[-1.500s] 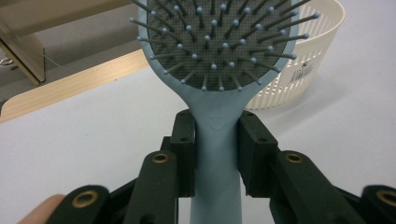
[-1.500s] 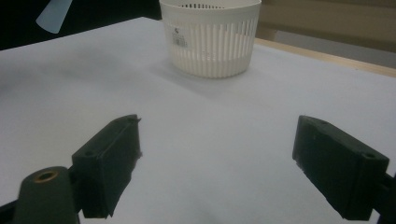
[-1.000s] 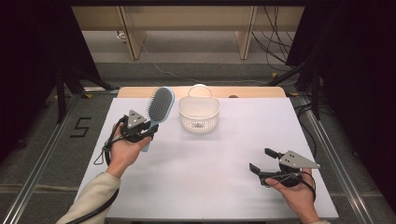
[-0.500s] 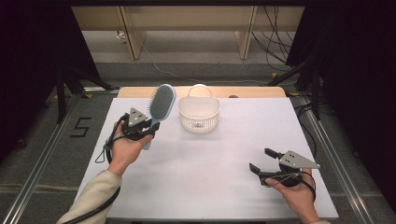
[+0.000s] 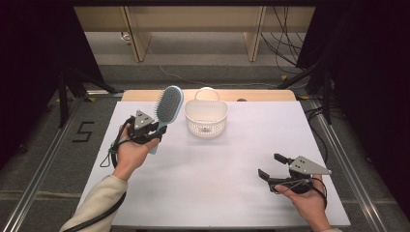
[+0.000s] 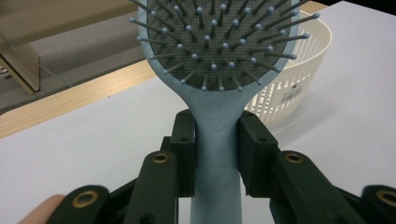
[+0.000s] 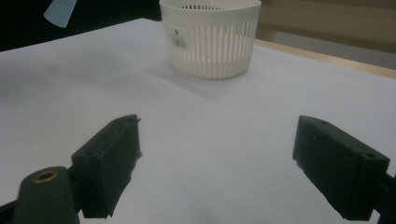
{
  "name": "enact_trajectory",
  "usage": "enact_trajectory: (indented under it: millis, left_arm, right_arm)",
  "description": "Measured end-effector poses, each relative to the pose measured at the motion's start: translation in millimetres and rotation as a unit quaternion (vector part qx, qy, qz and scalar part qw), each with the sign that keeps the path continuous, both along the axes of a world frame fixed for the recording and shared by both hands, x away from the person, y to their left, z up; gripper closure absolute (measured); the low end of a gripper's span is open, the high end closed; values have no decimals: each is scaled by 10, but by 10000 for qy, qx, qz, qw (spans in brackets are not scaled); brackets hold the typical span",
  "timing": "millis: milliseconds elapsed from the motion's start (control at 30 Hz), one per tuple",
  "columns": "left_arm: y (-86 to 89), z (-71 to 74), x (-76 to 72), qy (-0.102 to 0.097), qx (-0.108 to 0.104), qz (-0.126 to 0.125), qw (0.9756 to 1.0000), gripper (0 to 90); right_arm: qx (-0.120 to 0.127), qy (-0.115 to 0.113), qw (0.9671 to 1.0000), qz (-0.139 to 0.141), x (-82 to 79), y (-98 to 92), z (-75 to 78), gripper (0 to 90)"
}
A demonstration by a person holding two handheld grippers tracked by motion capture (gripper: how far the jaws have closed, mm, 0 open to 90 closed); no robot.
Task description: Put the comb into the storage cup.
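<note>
Nearest the person, at the right of the white worktop (image 5: 217, 183), the right tool (image 5: 270, 166) rests low in the right hand (image 5: 304, 200), its two black jaws spread wide with nothing but bare surface between them; the right gripper view shows both pads clear of everything. Farther in and on the left side, the left hand (image 5: 130, 152) holds the left tool (image 5: 157, 130) raised above the worktop, and its jaws are clamped on the handle of the light blue plastic paddle hairbrush with a grey bristle pad (image 5: 167, 108). In the left gripper view the two pads press against either side of the narrow neck just below the head, and the brush (image 6: 219, 70) stands upright, bristles facing that camera. In the high view the brush head tilts up and toward the right, ending just beside the white round slotted plastic basket (image 5: 206, 117), without touching it. That basket sits on the worktop toward its far edge, near the middle, well apart from the right tool. Behind it, a pale wooden strip (image 5: 261, 95) runs along the far edge of the worktop.
</note>
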State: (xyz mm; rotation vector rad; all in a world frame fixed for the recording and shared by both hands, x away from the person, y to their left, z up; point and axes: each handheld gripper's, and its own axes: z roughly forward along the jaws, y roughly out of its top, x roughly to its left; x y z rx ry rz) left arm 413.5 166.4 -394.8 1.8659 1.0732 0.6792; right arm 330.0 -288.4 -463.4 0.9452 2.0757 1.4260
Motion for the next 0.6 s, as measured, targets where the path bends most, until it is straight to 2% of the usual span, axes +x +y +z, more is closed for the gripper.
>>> enact_trajectory:
  millis: [600]
  left_arm:
    - [-76, 44, 34, -58, -4, -67, 10000, 701]
  right_arm:
    - [26, 5, 10000, -9, 3, 5, -5, 157]
